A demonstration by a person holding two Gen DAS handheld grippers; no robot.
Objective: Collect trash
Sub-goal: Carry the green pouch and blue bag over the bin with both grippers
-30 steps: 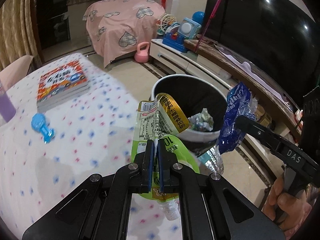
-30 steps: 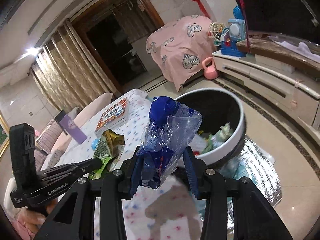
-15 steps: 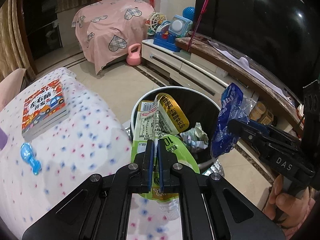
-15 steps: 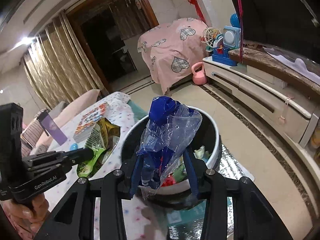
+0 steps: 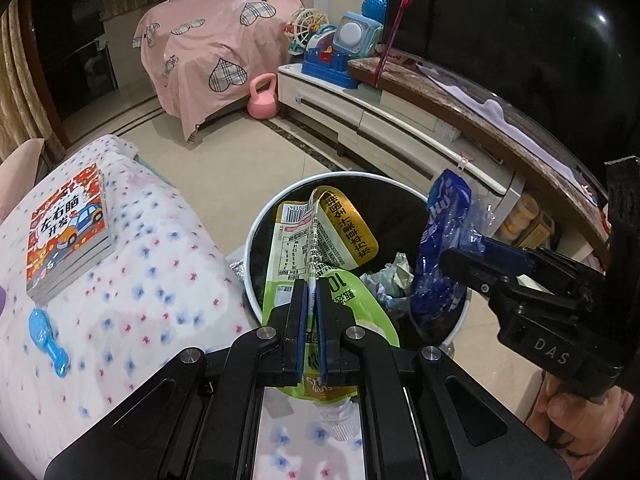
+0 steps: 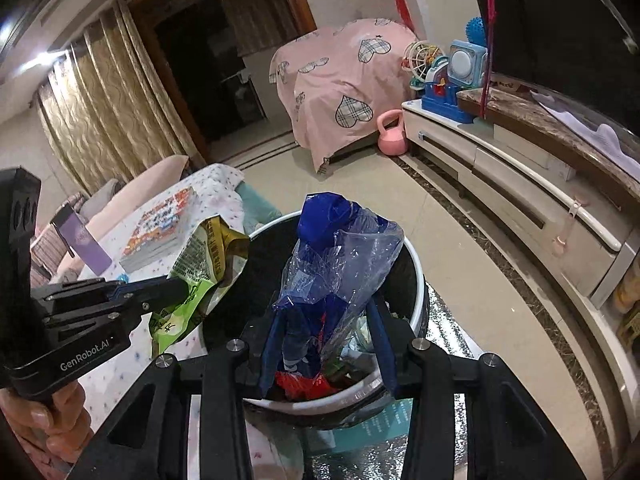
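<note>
My left gripper (image 5: 311, 296) is shut on a green and gold drink pouch (image 5: 320, 240) and holds it over the near rim of the round white trash bin (image 5: 256, 220). It also shows in the right wrist view (image 6: 176, 288), with the pouch (image 6: 200, 264) hanging over the bin's left rim. My right gripper (image 6: 326, 320) is shut on a blue and clear plastic wrapper (image 6: 336, 256) held above the bin (image 6: 416, 280). It shows in the left wrist view (image 5: 472, 264) with the wrapper (image 5: 444, 240) over the bin's right side. Crumpled trash (image 5: 394, 274) lies inside the bin.
A table with a dotted white cloth (image 5: 140, 280) lies left of the bin, bearing a stack of children's books (image 5: 68, 236) and a blue plastic toy (image 5: 46, 332). A white TV cabinet (image 5: 400, 128) and a pink kettlebell (image 5: 263, 98) stand beyond. A silver mat (image 6: 448, 360) lies under the bin.
Both grippers have moved from over the table toward the bin and now hold their items above its opening. Both grips are unchanged.
</note>
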